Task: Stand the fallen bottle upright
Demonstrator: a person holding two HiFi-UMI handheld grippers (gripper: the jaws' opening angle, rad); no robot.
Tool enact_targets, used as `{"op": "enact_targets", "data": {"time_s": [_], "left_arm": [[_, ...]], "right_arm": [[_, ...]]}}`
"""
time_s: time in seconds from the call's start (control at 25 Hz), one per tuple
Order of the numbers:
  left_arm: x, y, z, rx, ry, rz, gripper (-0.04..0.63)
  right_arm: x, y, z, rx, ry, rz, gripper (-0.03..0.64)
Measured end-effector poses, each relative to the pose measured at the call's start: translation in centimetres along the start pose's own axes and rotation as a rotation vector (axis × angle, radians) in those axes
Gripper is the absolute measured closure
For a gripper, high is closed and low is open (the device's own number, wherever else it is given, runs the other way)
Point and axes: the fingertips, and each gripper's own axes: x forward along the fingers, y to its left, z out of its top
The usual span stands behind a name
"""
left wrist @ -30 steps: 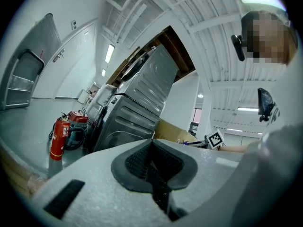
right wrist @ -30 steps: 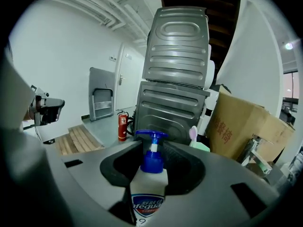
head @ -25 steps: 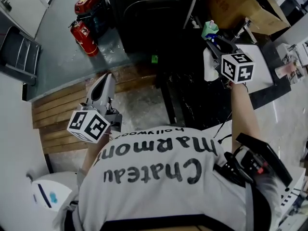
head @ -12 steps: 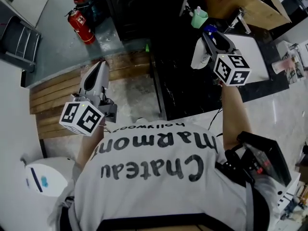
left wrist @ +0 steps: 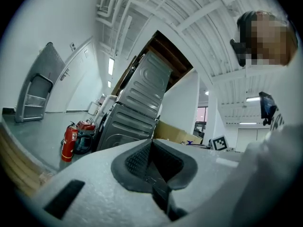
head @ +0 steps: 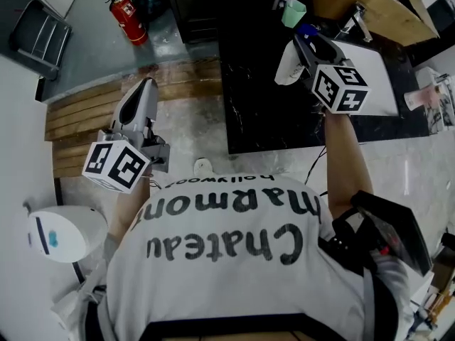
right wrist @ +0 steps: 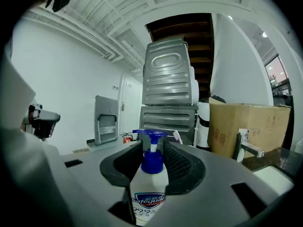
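Left gripper [left wrist: 154, 171]: jaws closed together with nothing between them, a red fire extinguisher [left wrist: 69, 143] ahead and to its left. Right gripper [right wrist: 151, 162]: jaws partly apart and clamped on the white bottle [right wrist: 150, 193], which sits pump-up between them over the black counter [head: 263, 112]. A cardboard box [right wrist: 241, 126] stands ahead of this gripper, to its right.
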Motion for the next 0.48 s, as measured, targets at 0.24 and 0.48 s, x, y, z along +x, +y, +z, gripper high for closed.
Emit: {"op": "enact_targets", "data": {"time_s": [0.24,0.48], "left_arm": [[-3.4,-3.9,-1.2,0.041,-0.019,0.048,0.581],[-4.8,-5.3,-1.2,0.044,-0.04,0.076,0.583]], "right_arm": [[-2.6,-0.1,-0.3,0.015,0.006,0.052,0.488],[-3.2,-0.1,-0.6,0.035,0.042,0.084,0.488]]}}
